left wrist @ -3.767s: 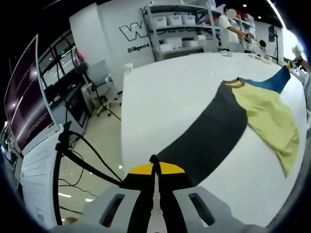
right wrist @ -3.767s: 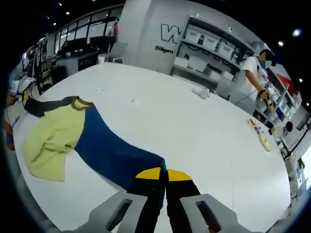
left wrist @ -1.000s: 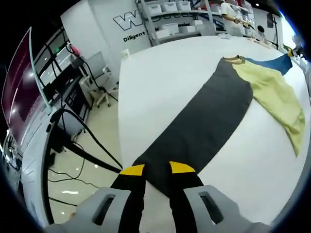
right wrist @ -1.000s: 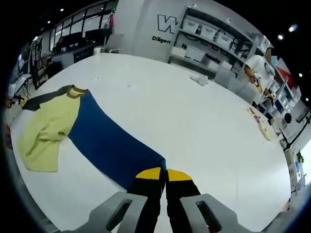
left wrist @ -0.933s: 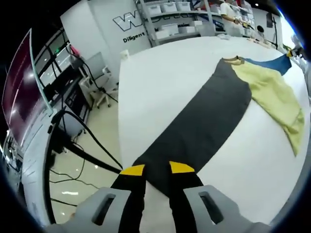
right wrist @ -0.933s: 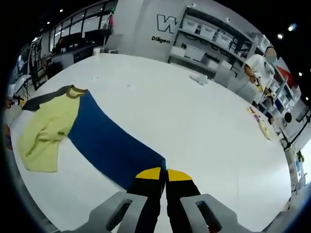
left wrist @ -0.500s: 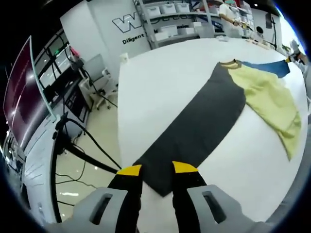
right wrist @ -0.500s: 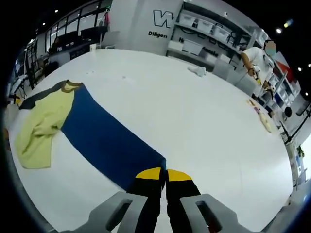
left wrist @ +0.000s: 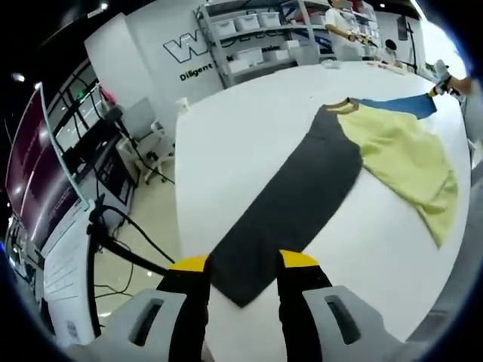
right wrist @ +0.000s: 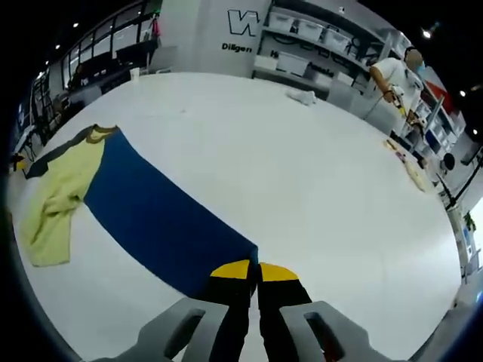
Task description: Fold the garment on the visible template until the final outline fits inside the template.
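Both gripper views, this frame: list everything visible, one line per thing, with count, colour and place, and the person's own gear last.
garment: one, yellow body, spread flat on the table.
dark sleeve: one, charcoal, stretched toward the left hand-held gripper.
blue sleeve: one, blue, stretched toward the right hand-held gripper.
table: one, white, large, under the garment.
shelving with bins: one unit, grey and white, by the far wall.
person: one, white top, standing at the shelves.
office chair: one, grey, beside the table.
left hand-held gripper: open, yellow tips either side of the dark sleeve's end.
right hand-held gripper: shut on the blue sleeve's cuff.
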Demonstrator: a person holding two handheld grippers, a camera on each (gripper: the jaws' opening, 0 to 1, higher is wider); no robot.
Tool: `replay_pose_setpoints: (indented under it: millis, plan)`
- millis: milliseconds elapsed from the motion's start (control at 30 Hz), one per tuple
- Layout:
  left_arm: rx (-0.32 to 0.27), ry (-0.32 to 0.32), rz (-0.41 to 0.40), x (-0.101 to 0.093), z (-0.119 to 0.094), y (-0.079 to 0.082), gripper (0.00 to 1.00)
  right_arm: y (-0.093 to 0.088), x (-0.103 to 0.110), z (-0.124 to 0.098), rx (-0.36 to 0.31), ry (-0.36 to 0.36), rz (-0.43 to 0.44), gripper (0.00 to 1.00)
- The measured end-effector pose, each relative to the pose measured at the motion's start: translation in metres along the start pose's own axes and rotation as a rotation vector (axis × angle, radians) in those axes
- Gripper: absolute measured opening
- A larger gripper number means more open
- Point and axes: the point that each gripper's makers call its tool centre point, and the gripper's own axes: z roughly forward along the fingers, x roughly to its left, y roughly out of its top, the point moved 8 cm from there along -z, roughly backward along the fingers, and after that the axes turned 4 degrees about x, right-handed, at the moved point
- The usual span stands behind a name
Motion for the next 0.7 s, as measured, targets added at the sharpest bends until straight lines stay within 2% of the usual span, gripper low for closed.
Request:
replay_pose_setpoints:
  millis: [567,700]
  plan:
    - [0.013,0.015,0.004,-0.004,-0.019,0.005,0.33,-0.02,-0.007,0.021,0.039,0.015,0.024,0.0]
    - [0.017,0.015,0.004,-0.006,-0.02,0.006,0.33,-0.021,-0.013,0.022,0.04,-0.01,-0.016,0.0]
